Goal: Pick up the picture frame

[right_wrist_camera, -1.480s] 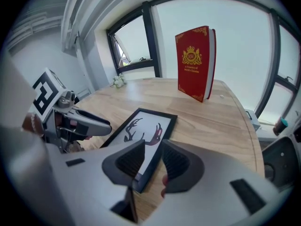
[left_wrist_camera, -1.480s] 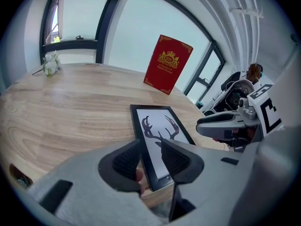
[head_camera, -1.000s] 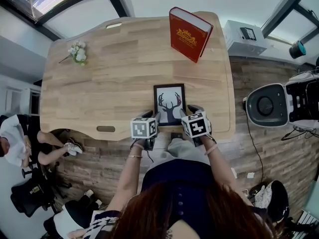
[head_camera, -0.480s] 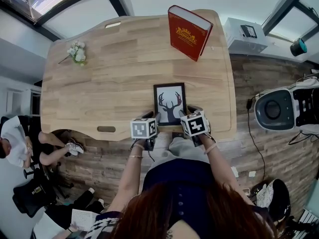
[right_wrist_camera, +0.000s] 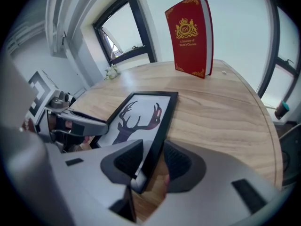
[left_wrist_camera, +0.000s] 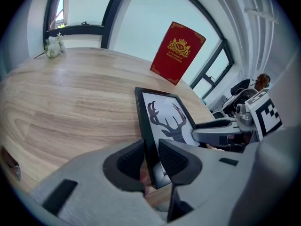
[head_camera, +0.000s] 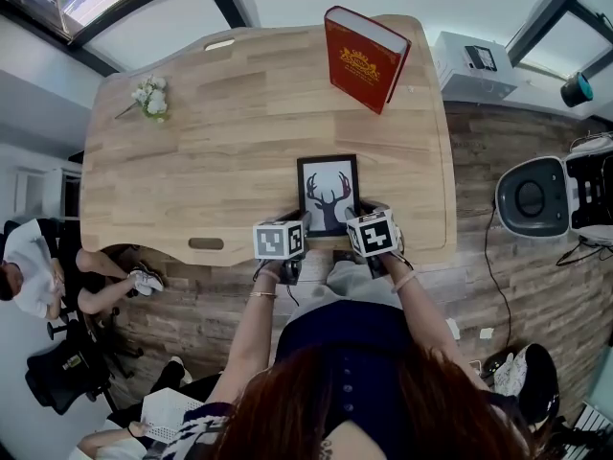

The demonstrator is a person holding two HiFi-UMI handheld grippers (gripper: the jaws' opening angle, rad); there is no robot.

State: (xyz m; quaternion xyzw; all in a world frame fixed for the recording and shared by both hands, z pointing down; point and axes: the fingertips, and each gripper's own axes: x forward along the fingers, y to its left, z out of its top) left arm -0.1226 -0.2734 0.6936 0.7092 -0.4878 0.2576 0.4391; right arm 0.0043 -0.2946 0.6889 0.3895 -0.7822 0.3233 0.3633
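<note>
While the left gripper, jaws just closing, clamps the left edge of the deer picture frame, the right gripper, jaws just opening, loosely straddles its right edge.

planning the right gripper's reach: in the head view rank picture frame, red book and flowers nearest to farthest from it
1. picture frame, at the right gripper; its jaws, just opened wider, straddle its right edge.
2. red book, standing upright farther ahead.
3. flowers, far off at the left corner.
</note>
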